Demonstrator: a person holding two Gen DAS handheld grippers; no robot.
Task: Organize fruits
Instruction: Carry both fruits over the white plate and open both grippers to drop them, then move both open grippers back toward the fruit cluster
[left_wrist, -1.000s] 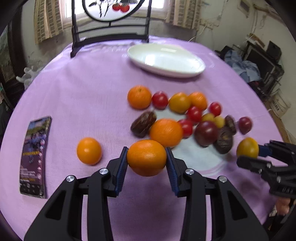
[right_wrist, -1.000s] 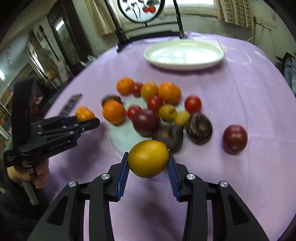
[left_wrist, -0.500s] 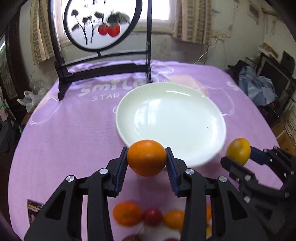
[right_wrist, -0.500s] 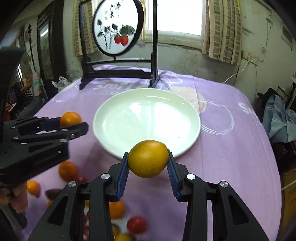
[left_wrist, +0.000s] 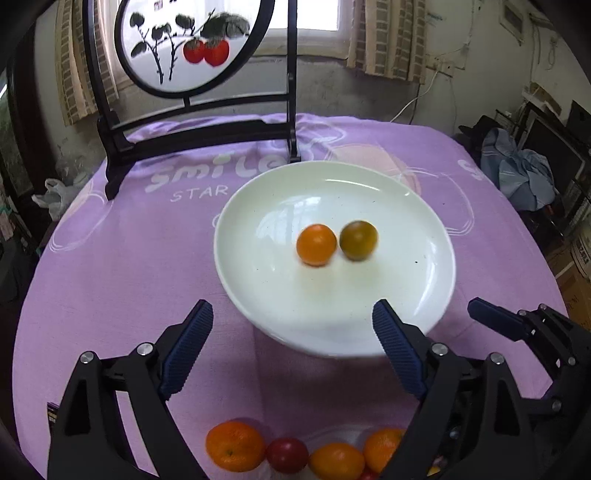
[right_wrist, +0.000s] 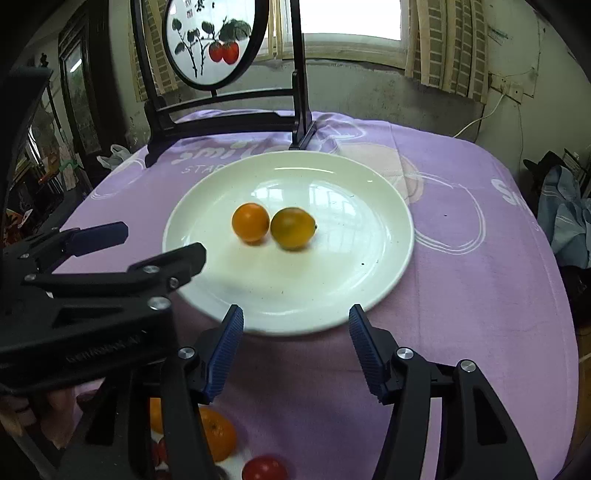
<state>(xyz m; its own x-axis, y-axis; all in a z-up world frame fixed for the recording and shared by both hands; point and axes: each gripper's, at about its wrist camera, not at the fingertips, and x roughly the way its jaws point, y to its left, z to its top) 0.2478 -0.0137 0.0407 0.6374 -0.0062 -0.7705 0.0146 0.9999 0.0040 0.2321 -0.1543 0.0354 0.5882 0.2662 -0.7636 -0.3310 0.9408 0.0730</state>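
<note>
While orange (left_wrist: 316, 244) and yellow-green citrus (left_wrist: 358, 240) sit touching on white plate (left_wrist: 258, 295), left gripper (left_wrist: 291, 332) and right gripper (right_wrist: 295, 332) are held spread wide, nothing gripped.

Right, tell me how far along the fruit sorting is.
Done: an orange and a greenish-yellow fruit lie side by side on the white plate. In hand: nothing; the left gripper and right gripper are both open and empty. Left: the fruit pile on the purple cloth, near the camera.
</note>
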